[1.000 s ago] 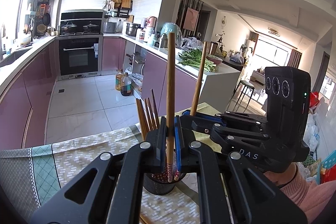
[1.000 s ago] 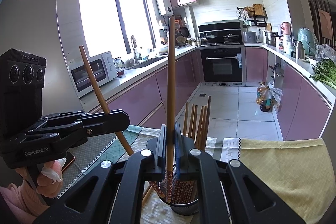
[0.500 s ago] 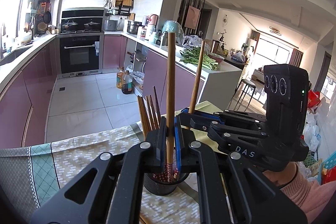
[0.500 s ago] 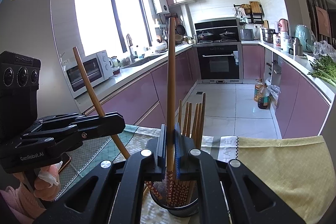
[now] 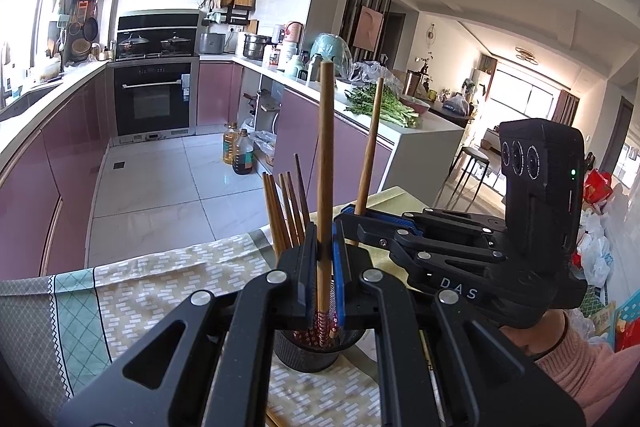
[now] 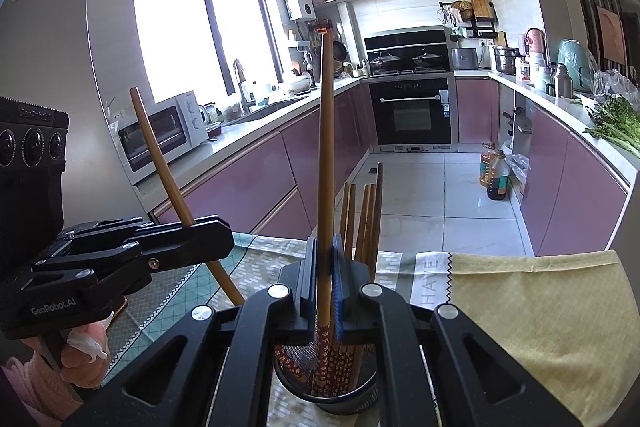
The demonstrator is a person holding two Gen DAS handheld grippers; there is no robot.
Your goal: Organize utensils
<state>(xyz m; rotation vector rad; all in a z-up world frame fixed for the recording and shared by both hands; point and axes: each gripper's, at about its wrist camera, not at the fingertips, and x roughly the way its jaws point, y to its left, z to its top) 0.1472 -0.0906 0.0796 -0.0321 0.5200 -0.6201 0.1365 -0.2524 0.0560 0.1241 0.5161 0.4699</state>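
A black mesh cup (image 5: 308, 353) (image 6: 326, 401) stands on the table just under both grippers, with several wooden chopsticks (image 5: 286, 211) (image 6: 360, 219) upright in it. My left gripper (image 5: 325, 259) is shut on one upright chopstick (image 5: 325, 167), and the chopstick's patterned lower end reaches into the cup's mouth. My right gripper (image 6: 325, 267) is shut on another chopstick (image 6: 326, 147), whose patterned end dips among those in the cup. Each gripper also shows from the side in the other's view: the right gripper (image 5: 352, 217) and the left gripper (image 6: 224, 239).
A green and beige patterned tablecloth (image 5: 140, 287) covers the table, with a yellow cloth (image 6: 540, 307) to the right. A loose chopstick (image 5: 274, 419) lies beside the cup. A hand in a pink sleeve (image 5: 580, 359) holds the right gripper. The kitchen floor lies beyond the table's far edge.
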